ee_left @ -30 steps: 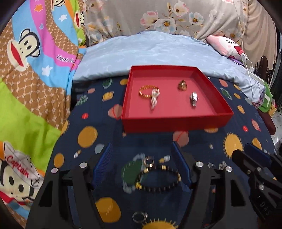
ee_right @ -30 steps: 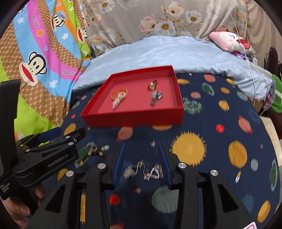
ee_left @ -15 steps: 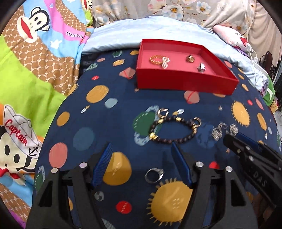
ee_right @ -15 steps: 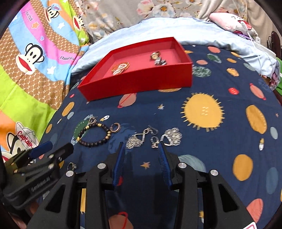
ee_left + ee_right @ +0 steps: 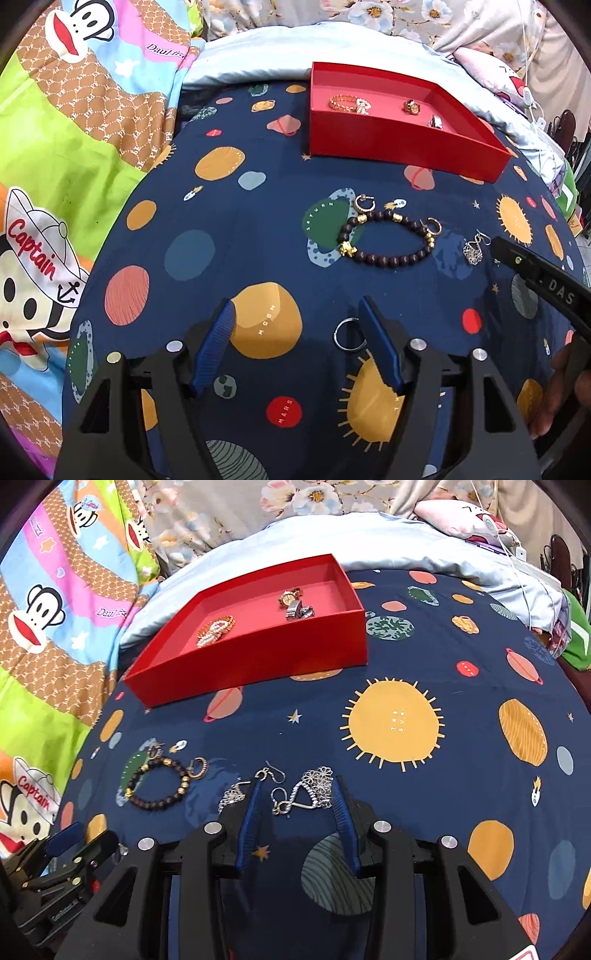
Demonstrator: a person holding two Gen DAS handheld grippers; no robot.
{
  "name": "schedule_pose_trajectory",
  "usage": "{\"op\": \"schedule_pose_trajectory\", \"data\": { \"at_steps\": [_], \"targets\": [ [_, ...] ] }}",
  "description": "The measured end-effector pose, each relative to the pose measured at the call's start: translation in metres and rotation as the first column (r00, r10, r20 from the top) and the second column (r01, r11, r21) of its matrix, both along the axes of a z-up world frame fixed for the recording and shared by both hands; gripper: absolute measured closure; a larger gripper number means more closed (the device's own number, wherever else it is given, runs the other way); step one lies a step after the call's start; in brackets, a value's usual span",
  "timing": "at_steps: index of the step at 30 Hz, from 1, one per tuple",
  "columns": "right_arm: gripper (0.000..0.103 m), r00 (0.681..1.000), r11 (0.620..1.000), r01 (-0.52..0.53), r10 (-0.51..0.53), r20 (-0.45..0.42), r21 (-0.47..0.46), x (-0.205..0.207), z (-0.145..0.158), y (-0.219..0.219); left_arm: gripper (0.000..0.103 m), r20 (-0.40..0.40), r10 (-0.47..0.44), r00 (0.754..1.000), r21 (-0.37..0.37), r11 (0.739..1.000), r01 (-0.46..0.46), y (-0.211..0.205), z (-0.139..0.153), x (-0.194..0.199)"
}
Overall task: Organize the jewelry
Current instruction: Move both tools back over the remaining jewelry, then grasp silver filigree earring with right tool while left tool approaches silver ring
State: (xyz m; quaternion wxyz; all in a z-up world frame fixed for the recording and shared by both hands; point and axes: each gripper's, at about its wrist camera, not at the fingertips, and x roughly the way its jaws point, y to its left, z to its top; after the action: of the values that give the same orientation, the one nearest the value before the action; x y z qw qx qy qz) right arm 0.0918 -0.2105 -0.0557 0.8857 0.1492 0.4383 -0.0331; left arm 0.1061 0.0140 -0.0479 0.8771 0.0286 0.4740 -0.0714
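The right hand-held gripper, jaws spread, straddles a filigree silver earring; the left hand-held gripper gapes beside a plain silver ring.

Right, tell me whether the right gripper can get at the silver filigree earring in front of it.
Probably yes. The right gripper is open, and the silver filigree earring lies flat on the bedspread between its fingertips, with nothing over it.
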Motion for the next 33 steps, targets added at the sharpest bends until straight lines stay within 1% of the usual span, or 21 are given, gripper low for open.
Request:
{"op": "schedule_pose_trajectory", "data": {
  "at_steps": [7,10,12,16,18,28,33],
  "targets": [
    [0.066,1.000,0.999,-0.014,0.014,0.001,-0.050,0.000,-0.001,0.005,0.037,-0.004,0.008,1.000,0.001,1.000,-0.008,0.001,-0.001,0.000],
    [0.070,1.000,0.997,-0.015,0.015,-0.002,-0.072,0.000,-0.001,0.006,0.037,-0.008,0.007,1.000,0.001,1.000,-0.007,0.000,-0.002,-0.001],
    [0.076,1.000,0.997,-0.009,0.009,-0.003,-0.077,-0.001,-0.001,0.005,0.037,-0.009,0.006,1.000,0.002,1.000,-0.006,-0.001,-0.003,-0.001],
    [0.080,1.000,0.998,-0.002,0.002,0.000,-0.068,-0.002,-0.002,0.001,0.037,-0.008,0.001,1.000,0.002,1.000,-0.001,-0.001,-0.003,-0.002],
    [0.088,1.000,0.997,0.007,-0.007,-0.001,-0.074,-0.003,-0.002,-0.001,0.037,-0.009,0.003,1.000,0.002,1.000,-0.003,-0.001,-0.004,-0.002],
    [0.088,1.000,1.000,0.029,-0.029,0.003,0.004,-0.011,0.002,-0.009,0.037,-0.011,0.008,1.000,0.000,1.000,-0.008,0.000,-0.006,-0.002],
    [0.088,1.000,1.000,0.014,-0.015,0.025,0.011,-0.022,0.013,-0.004,0.037,-0.013,0.010,1.000,0.000,1.000,-0.010,0.001,-0.006,-0.002]
  ]
}}
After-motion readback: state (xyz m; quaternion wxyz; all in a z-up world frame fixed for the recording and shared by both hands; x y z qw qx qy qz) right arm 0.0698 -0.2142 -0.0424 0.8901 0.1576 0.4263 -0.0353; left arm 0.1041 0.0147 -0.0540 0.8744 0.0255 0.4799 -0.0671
